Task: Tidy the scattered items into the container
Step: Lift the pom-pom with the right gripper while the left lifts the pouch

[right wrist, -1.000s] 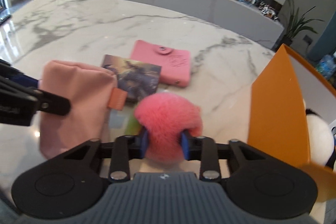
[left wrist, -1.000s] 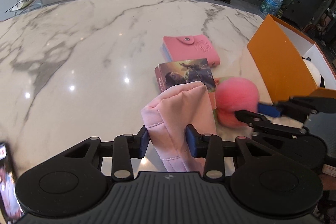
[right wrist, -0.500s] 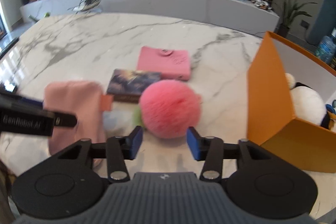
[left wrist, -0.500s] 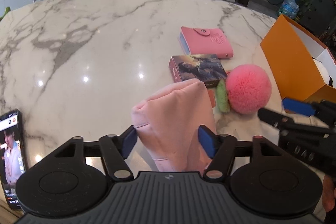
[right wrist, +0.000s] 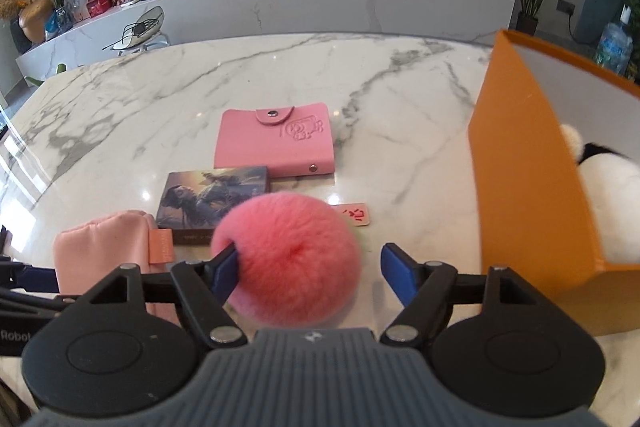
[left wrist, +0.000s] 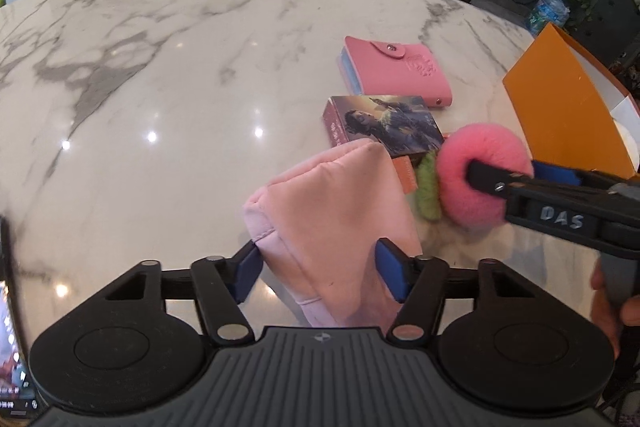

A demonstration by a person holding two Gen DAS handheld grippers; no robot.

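A pale pink fabric pouch (left wrist: pixel 336 211) lies on the marble table between the open jaws of my left gripper (left wrist: pixel 324 271); it also shows in the right wrist view (right wrist: pixel 108 243). A fluffy pink pom-pom (right wrist: pixel 288 259) sits between the open jaws of my right gripper (right wrist: pixel 312 273), touching the left finger only; it shows in the left wrist view (left wrist: pixel 480 175) with a green tuft (left wrist: pixel 428 187) beside it. The orange box (right wrist: pixel 528 179) stands at the right, holding a white plush (right wrist: pixel 612 207).
A pink snap card holder (right wrist: pixel 276 143) and a picture box (right wrist: pixel 212 203) lie behind the pom-pom. A small pink tag (right wrist: pixel 356 215) lies by the box. A phone (left wrist: pixel 12 355) is at the near left edge. A long counter stands behind the table.
Both grippers have opened and let go of the pouch and the pom-pom, which now rest on the table. Both cameras have pulled back slightly.
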